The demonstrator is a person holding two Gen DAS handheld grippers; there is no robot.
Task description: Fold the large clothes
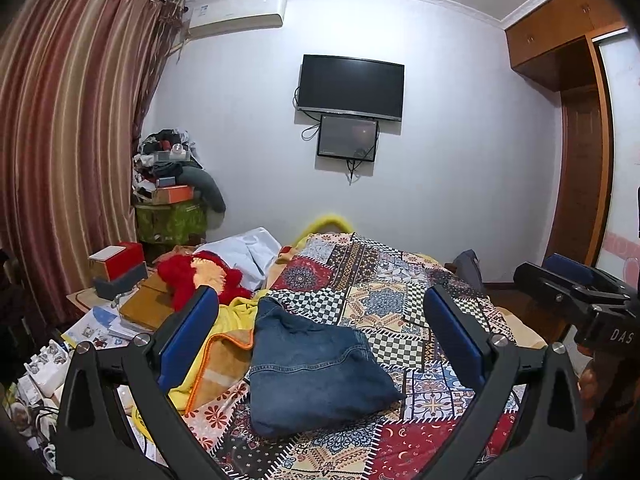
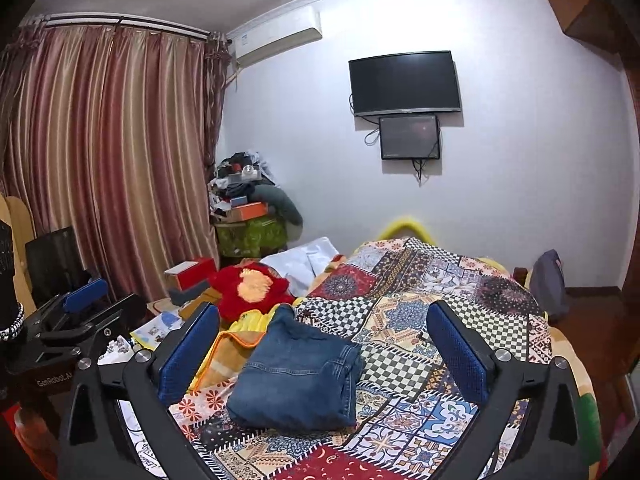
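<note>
Two screens hang on the far wall, a TV point(image 1: 351, 85) with a smaller monitor point(image 1: 347, 138) just below it. Striped curtains point(image 1: 68, 128) fill the left side, and an air conditioner point(image 1: 237, 16) sits up by the ceiling. The bed point(image 1: 400, 292) wears a busy patchwork quilt, with a yellow blanket point(image 1: 224, 344) and a red toy point(image 1: 200, 276) off to its left. There lie the jeans point(image 1: 312, 372), folded into a thick blue bundle on the quilt. Left tongs point(image 1: 320, 312) spread wide, pinching nothing; right tongs point(image 2: 324, 320) spread wide too, jeans lying untouched beyond them.
</note>
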